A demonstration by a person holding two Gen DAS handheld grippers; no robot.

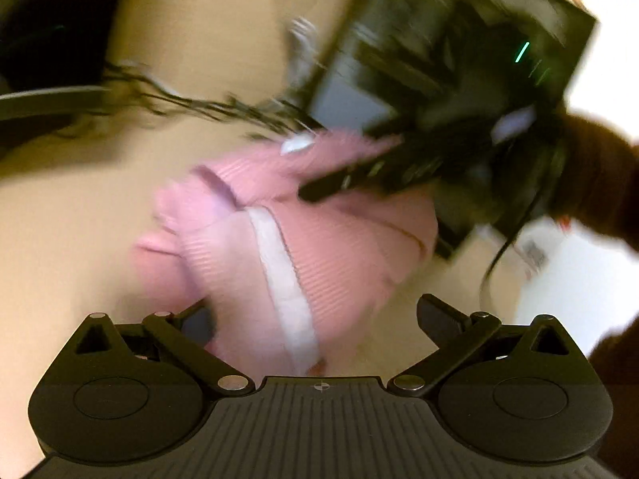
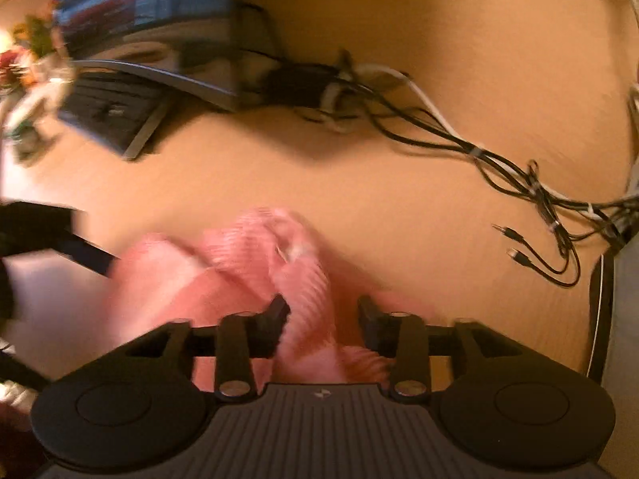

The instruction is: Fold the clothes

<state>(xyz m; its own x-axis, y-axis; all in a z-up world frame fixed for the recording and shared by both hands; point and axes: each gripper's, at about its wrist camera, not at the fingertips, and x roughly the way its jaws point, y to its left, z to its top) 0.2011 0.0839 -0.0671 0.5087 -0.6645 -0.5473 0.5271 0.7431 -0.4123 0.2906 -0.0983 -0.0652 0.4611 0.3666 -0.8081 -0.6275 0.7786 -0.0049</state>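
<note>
Left gripper (image 1: 315,319) wide open, empty; right gripper (image 2: 323,311) half open, pink garment (image 2: 255,263) loose between jaws. Risk: fold springs apart, cables (image 2: 499,159) ahead snag.

Bare tan wooden desktop (image 2: 399,207) lies open ahead & right of the crumpled pink ribbed garment (image 2: 255,263); room to pass there. Far side blocked: tangle of black and white cables (image 2: 499,159) runs across to the right edge, loose plug ends lying on the wood. Left rear: dark monitor w/ grey stand (image 2: 147,40) & black keyboard (image 2: 108,111). In the left wrist view, the other black gripper (image 1: 343,183) reaches over the garment.
</note>
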